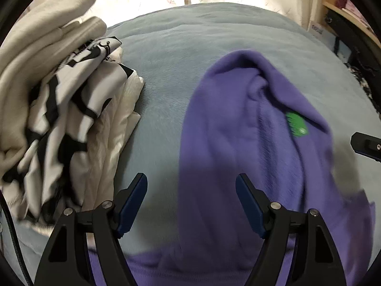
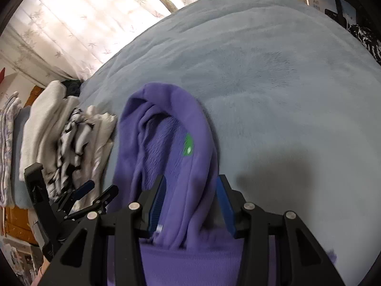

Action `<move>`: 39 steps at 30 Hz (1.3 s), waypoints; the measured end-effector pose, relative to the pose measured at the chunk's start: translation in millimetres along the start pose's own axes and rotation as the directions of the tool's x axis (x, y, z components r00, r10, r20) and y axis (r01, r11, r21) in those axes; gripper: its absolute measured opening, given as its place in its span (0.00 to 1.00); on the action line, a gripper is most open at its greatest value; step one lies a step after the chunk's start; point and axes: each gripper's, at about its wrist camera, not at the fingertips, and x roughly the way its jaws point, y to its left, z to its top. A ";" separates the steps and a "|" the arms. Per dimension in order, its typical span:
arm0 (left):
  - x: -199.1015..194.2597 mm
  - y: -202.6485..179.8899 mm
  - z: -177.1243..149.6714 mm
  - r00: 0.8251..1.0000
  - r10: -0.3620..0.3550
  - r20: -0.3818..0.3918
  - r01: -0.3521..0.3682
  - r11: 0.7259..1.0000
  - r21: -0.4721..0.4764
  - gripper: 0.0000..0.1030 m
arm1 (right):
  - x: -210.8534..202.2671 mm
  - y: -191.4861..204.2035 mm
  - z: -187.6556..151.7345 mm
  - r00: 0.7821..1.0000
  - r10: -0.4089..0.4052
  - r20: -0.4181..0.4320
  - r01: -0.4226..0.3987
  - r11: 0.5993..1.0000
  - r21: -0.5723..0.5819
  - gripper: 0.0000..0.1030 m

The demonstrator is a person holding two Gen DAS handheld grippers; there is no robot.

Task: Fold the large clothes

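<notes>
At the far left of the bed a stack of folded clothes rests: cream knit, a black-and-white printed piece, pale quilted fabric, all soft and slumped. Next comes the left gripper, its blue-padded jaws spread wide with nothing between them, hovering over bare pale-blue plush bedspread at the purple garment's left edge. The purple fleece sweatshirt lies bunched in a long ridge running away from both tools toward the window, a small green label showing on its inner, nubby face. Its near end, a ribbed hem band, sits under the tools. Farthest right, the right gripper straddles that ridge: a thick fold of fleece passes between its blue pads, yet a gap shows beside the right pad, so whether it pinches the cloth I cannot tell. The right hand looks nearer to the work; the left would need to shift rightward onto the fabric.
</notes>
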 end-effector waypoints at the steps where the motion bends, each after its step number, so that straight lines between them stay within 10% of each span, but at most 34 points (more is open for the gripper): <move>1: 7.4 1.8 3.7 1.000 0.005 -0.006 -0.005 1.000 -0.006 0.73 | 6.7 -1.3 3.7 1.000 -0.004 -0.003 0.004 1.000 0.004 0.43; 20: 84.8 15.8 31.1 0.998 -0.026 -0.065 0.021 0.997 -0.071 0.80 | 78.9 -15.5 42.8 0.999 -0.036 0.010 0.036 0.999 0.031 0.42; 24: 89.2 4.5 36.9 0.989 -0.137 -0.059 0.135 0.990 -0.034 0.13 | 83.6 -14.9 42.0 1.000 -0.027 0.014 0.027 0.999 0.020 0.25; 31: 50.5 -16.7 31.5 1.000 0.014 0.021 -0.015 0.999 0.031 0.05 | 50.4 2.1 30.2 0.997 -0.030 0.077 0.034 0.998 -0.051 0.10; 39: -56.5 17.5 12.2 0.985 -0.035 0.166 0.034 0.999 0.009 0.04 | -57.9 12.5 -6.9 0.972 0.084 0.218 -0.063 0.993 -0.104 0.10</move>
